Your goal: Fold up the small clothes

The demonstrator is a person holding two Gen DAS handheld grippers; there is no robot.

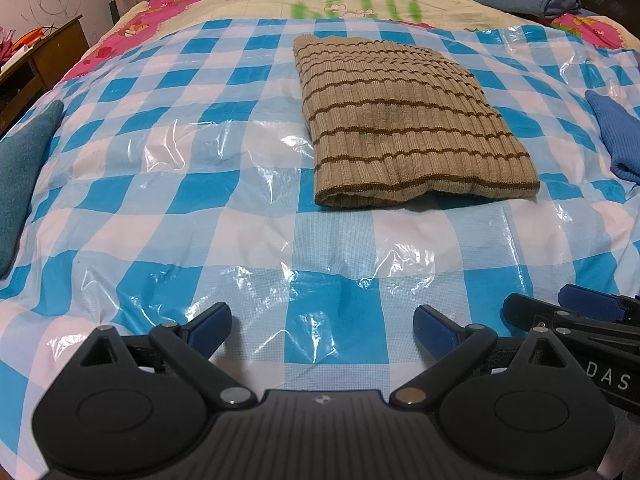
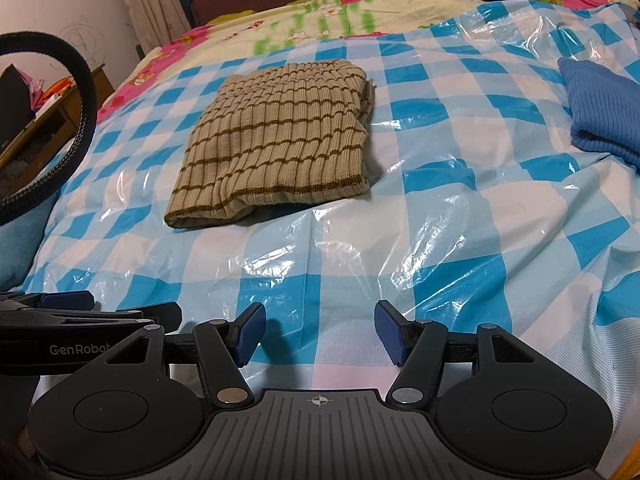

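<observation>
A beige ribbed garment with brown stripes lies folded in a rectangle on the blue-and-white checked plastic sheet; it also shows in the right wrist view. My left gripper is open and empty, well short of the garment's near edge. My right gripper is open and empty, also near the front edge of the bed. The right gripper shows at the left view's right edge.
A blue knit garment lies at the right. A teal cloth lies at the left. A folded blue-grey item sits at the far right corner. A wooden table stands left of the bed. A black cable loop hangs at left.
</observation>
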